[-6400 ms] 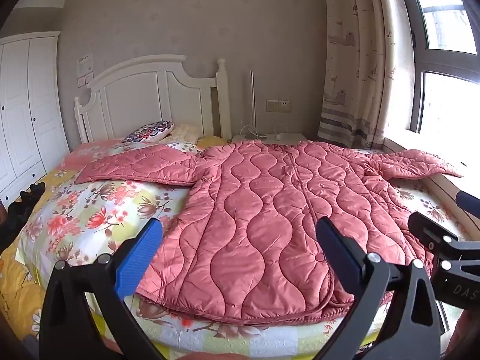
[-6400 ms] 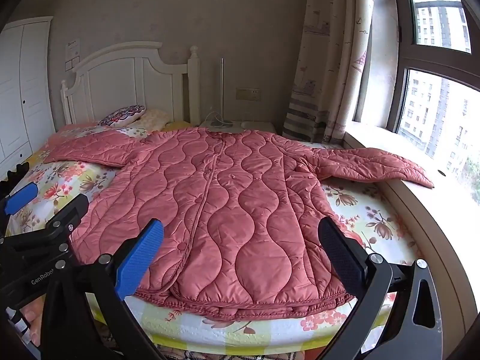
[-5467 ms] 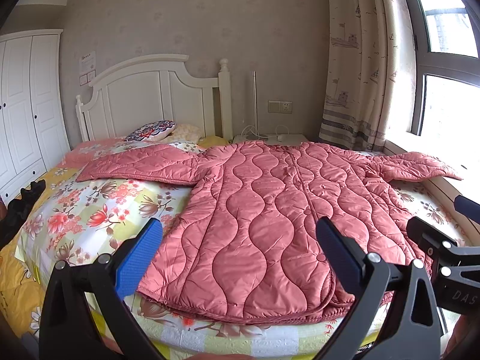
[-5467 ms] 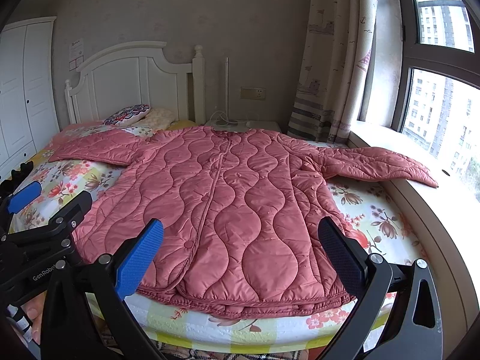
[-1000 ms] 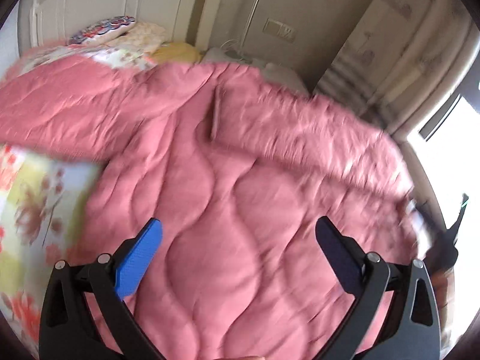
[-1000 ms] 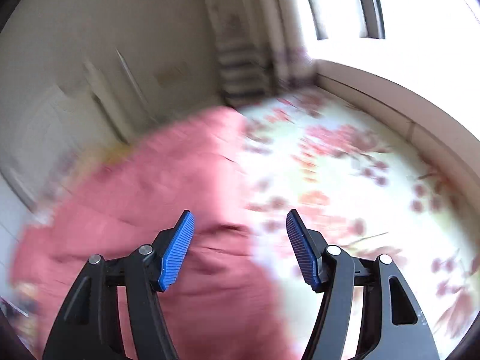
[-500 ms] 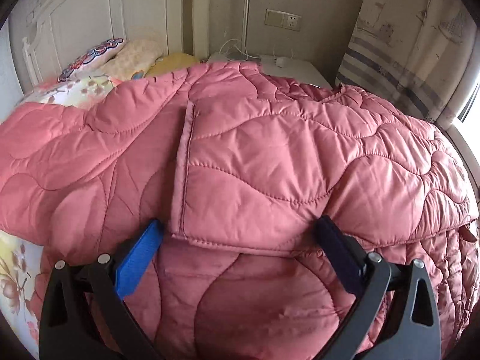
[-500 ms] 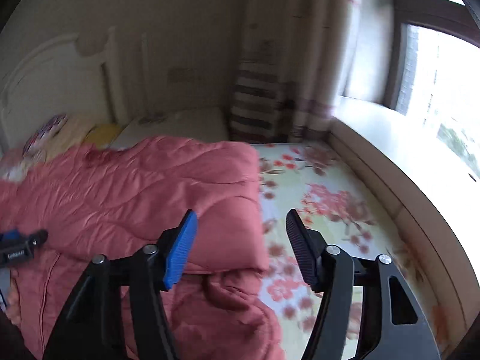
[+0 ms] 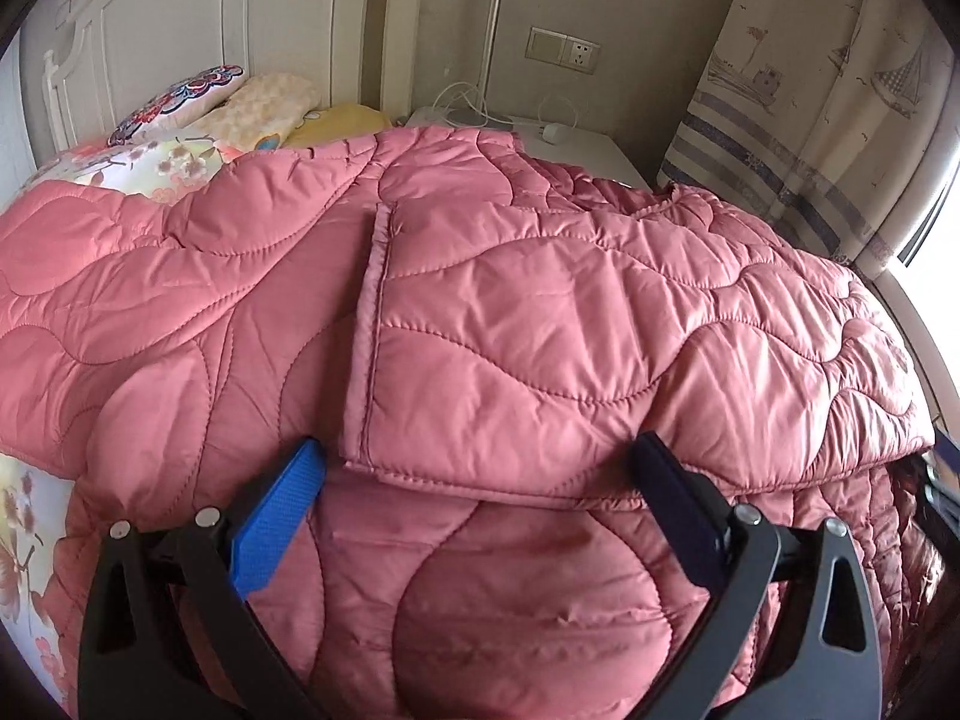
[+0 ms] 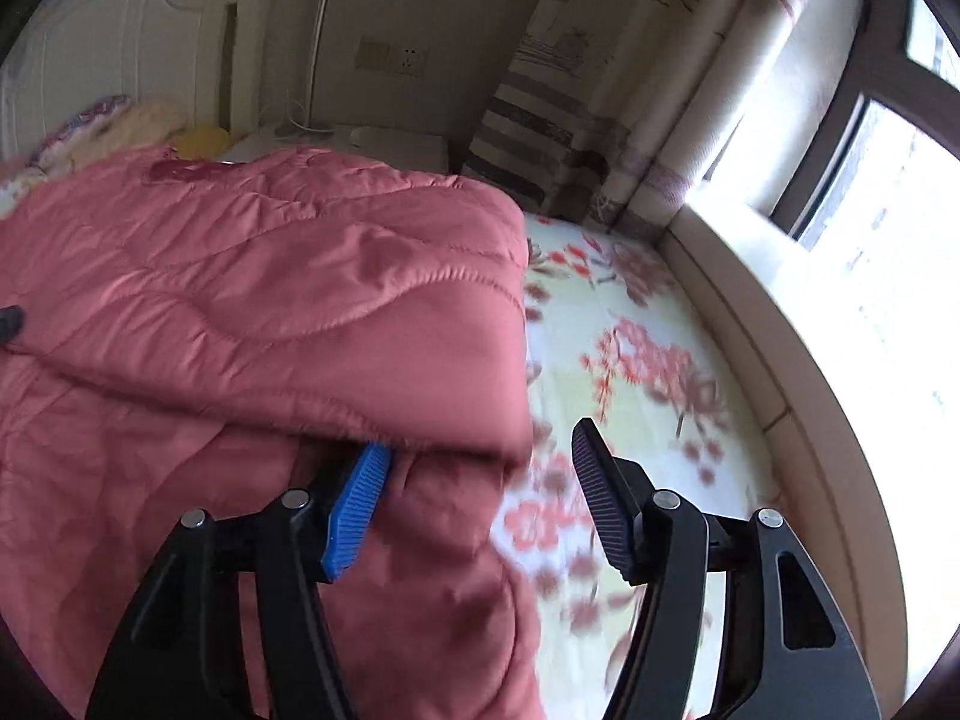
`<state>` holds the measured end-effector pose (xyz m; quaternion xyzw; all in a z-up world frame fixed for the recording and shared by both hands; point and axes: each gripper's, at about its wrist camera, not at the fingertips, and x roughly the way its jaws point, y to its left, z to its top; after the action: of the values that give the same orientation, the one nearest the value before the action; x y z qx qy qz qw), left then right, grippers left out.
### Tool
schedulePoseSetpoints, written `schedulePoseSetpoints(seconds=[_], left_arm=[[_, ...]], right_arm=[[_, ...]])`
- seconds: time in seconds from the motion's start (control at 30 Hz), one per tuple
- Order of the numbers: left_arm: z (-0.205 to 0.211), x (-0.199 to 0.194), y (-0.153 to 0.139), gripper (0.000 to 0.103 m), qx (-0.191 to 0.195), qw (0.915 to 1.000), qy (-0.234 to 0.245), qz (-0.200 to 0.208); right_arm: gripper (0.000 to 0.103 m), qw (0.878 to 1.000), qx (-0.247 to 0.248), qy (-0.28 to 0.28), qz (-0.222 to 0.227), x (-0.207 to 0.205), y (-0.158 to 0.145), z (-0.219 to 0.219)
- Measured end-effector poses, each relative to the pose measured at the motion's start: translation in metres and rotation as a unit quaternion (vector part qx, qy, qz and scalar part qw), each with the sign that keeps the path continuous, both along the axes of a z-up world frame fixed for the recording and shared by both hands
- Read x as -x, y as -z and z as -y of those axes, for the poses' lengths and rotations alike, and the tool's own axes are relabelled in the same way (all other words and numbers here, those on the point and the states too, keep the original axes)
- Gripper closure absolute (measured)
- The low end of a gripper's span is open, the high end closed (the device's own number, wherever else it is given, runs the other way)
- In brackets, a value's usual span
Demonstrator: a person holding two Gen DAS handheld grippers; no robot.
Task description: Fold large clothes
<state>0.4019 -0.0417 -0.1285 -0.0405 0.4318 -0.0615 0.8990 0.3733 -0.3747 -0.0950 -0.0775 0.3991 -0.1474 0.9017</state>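
A pink quilted jacket [image 9: 510, 324] lies front up on the bed. One sleeve is folded across its chest, with the cuff edge [image 9: 366, 324] near the middle. My left gripper [image 9: 480, 498] hangs open and wide just below that sleeve's lower edge, nothing between its fingers. In the right wrist view the folded side of the jacket [image 10: 288, 312] fills the left half. My right gripper [image 10: 480, 504] is open at the jacket's right fold edge. Its blue fingertip [image 10: 360, 498] sits at the sleeve's hem; the dark fingertip [image 10: 600, 510] is over the floral sheet [image 10: 636, 360].
A white headboard [image 9: 180, 18] and pillows [image 9: 240, 102] are at the far end. A bedside table [image 9: 576, 144] with cables stands by the wall. A curtain [image 10: 600, 132] and a window sill [image 10: 798, 324] run along the bed's right side.
The jacket's right sleeve now lies folded over the chest. Within the last second the left gripper came down close to the jacket and stopped; the right gripper rolled and shifted toward the fold edge.
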Motion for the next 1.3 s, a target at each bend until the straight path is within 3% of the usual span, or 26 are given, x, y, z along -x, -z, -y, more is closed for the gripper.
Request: schedulePoseSetpoints(seconds=[0.07,0.13,0.23,0.33,0.43,0.53,0.57,0.63,0.7,0.73,0.8,0.97,1.0,1.1,1.17,1.23,1.27,1.3], left_arm=[[0.001,0.001,0.000,0.002,-0.003,1.0000,0.004,0.000],[0.004,0.002,0.000,0.002,-0.008,0.9999,0.009,0.001],[0.007,0.002,0.000,0.002,-0.017,0.9998,0.010,-0.001],[0.005,0.001,0.000,0.002,-0.015,0.9998,0.010,-0.002],[0.006,0.001,0.000,0.002,-0.019,0.9998,0.011,0.000],[0.006,0.002,-0.001,0.002,-0.021,0.9996,0.016,0.003],[0.006,0.002,-0.001,0.002,-0.019,0.9997,0.017,0.003],[0.004,0.002,-0.001,0.002,-0.013,0.9998,0.016,0.002],[0.001,0.002,-0.001,0.002,-0.008,0.9999,0.014,0.001],[0.001,0.002,-0.001,0.002,-0.006,0.9999,0.014,0.001],[0.001,0.001,0.000,0.002,-0.010,0.9998,0.014,0.000],[0.002,0.001,0.000,0.002,-0.013,0.9998,0.014,-0.001],[0.003,0.001,0.000,0.002,-0.013,0.9998,0.014,-0.001],[0.003,0.000,0.001,0.002,-0.011,0.9998,0.014,-0.001],[0.002,0.000,0.002,0.002,-0.011,0.9998,0.013,-0.002],[0.002,-0.001,0.002,0.002,-0.012,0.9998,0.013,-0.002],[0.002,0.000,0.002,0.002,-0.012,0.9998,0.013,-0.003],[0.002,0.000,0.002,0.002,-0.013,0.9998,0.013,-0.003]], right_arm=[[0.045,0.996,-0.060,0.057,0.040,0.005,-0.009,0.021],[0.045,0.986,-0.116,0.108,0.046,0.017,-0.006,0.041],[0.045,0.982,-0.150,0.114,0.008,0.026,0.012,0.051],[0.042,0.979,-0.175,0.107,-0.002,0.039,0.001,0.059],[0.041,0.981,-0.147,0.114,0.054,0.067,-0.034,0.052],[0.041,0.976,-0.166,0.037,0.137,0.062,-0.062,0.029],[0.041,0.976,-0.168,0.011,0.138,0.054,-0.063,0.021],[0.041,0.982,-0.163,-0.028,0.094,0.027,-0.050,0.003],[0.041,0.986,-0.163,-0.035,-0.024,-0.006,-0.011,-0.007],[0.040,0.986,-0.157,-0.028,-0.046,-0.011,0.000,-0.008],[0.040,0.986,-0.160,-0.022,-0.033,-0.008,-0.007,-0.009],[0.039,0.981,-0.181,-0.012,0.062,-0.035,-0.047,0.008],[0.037,0.983,-0.176,-0.014,0.057,-0.051,-0.045,0.010],[0.025,0.978,-0.188,0.007,-0.087,-0.112,0.006,0.025],[0.024,0.978,-0.195,0.016,-0.071,-0.110,-0.001,0.027],[0.024,0.974,-0.224,0.020,-0.003,-0.091,-0.023,0.026],[0.018,0.973,-0.227,0.006,0.028,-0.086,-0.026,0.024],[0.016,0.978,-0.208,0.005,0.022,-0.086,-0.021,0.020]])
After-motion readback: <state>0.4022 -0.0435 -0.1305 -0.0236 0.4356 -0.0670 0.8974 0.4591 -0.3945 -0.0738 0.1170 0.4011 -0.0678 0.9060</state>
